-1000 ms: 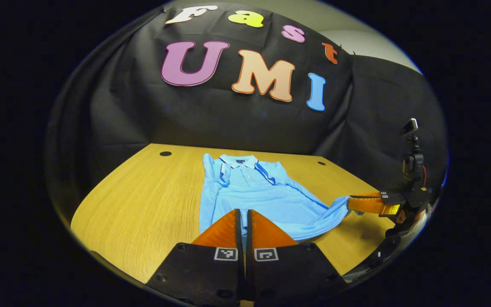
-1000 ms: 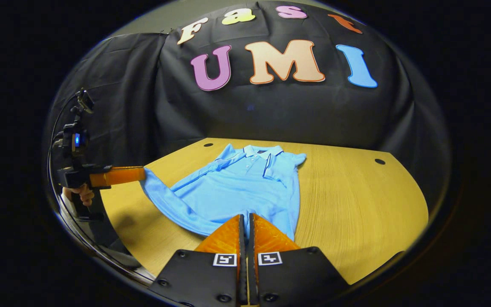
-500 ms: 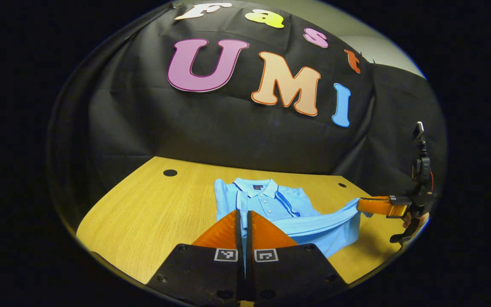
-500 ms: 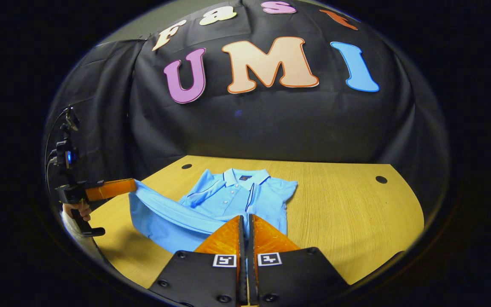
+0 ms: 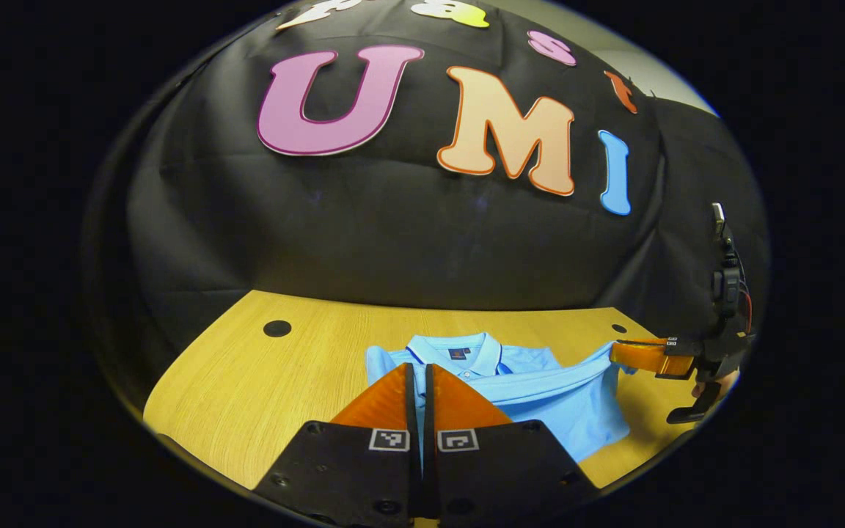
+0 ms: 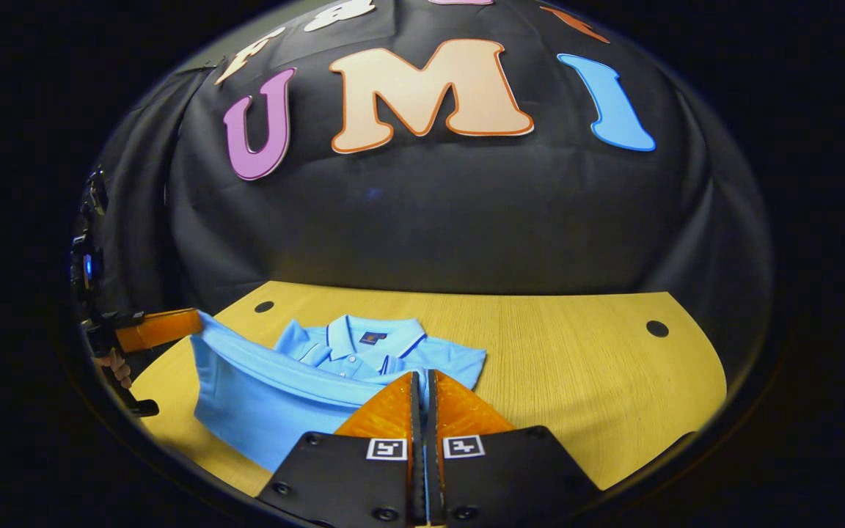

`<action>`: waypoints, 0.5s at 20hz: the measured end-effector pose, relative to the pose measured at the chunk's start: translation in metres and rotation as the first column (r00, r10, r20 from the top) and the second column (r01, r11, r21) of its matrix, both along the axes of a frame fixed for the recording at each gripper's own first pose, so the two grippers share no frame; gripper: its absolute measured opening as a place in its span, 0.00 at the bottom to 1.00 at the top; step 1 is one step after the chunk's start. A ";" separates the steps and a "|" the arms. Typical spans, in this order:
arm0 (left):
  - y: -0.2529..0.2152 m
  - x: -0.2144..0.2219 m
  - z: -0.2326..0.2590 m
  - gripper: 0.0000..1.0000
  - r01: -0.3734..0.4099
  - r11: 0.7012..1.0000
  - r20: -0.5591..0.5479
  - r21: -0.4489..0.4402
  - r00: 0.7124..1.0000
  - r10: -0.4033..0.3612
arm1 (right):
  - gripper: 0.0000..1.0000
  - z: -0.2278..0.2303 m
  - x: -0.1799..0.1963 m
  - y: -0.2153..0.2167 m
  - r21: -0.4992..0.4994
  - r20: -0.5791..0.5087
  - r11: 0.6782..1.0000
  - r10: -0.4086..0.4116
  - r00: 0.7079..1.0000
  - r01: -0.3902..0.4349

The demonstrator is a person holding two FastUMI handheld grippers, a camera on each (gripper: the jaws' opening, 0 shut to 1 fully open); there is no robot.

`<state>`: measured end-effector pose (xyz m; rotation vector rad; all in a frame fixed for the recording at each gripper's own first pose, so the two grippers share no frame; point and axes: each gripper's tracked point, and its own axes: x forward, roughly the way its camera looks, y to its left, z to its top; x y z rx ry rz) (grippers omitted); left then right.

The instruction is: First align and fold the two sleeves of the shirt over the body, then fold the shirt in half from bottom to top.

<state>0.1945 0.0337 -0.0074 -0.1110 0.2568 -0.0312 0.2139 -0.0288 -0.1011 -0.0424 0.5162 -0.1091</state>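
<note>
A light blue polo shirt (image 5: 532, 378) lies on the wooden table (image 5: 261, 381), collar (image 5: 455, 348) at the far end, sleeves folded in. My left gripper (image 5: 416, 364) is shut on one corner of the bottom hem, raised off the table. At the right, the right gripper (image 5: 613, 353) holds the other corner, and the hem stretches taut between them just short of the collar. In the right gripper view the shirt (image 6: 283, 389) hangs from my right gripper (image 6: 422, 372), shut on the hem, across to the left gripper (image 6: 199, 320). The collar (image 6: 367, 337) shows beyond the lifted hem.
The table (image 6: 576, 367) has small dark holes near its far corners (image 5: 276, 328) (image 6: 656, 328). The black cloth wall stands close behind the far edge. A hand (image 5: 716, 381) grips the right gripper's handle off the table's side. Bare wood lies right of the shirt in the right gripper view.
Both grippers have carried the bottom hem up and forward toward the collar. The lower half of the shirt now hangs folded over the upper half, and the wall looks nearer.
</note>
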 end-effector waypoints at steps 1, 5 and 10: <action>0.005 0.011 -0.005 0.00 -0.018 1.000 -0.004 0.005 1.000 0.018 | 0.04 -0.006 0.010 -0.002 0.000 0.000 1.000 -0.006 1.000 0.006; 0.014 0.053 -0.032 0.00 -0.060 0.998 -0.040 0.015 0.997 0.061 | 0.04 -0.039 0.039 -0.012 -0.008 -0.029 0.999 -0.033 0.999 0.033; 0.023 0.089 -0.062 0.00 -0.086 0.990 -0.075 0.109 0.993 0.095 | 0.04 -0.074 0.053 -0.021 0.031 -0.057 0.998 -0.056 0.997 0.058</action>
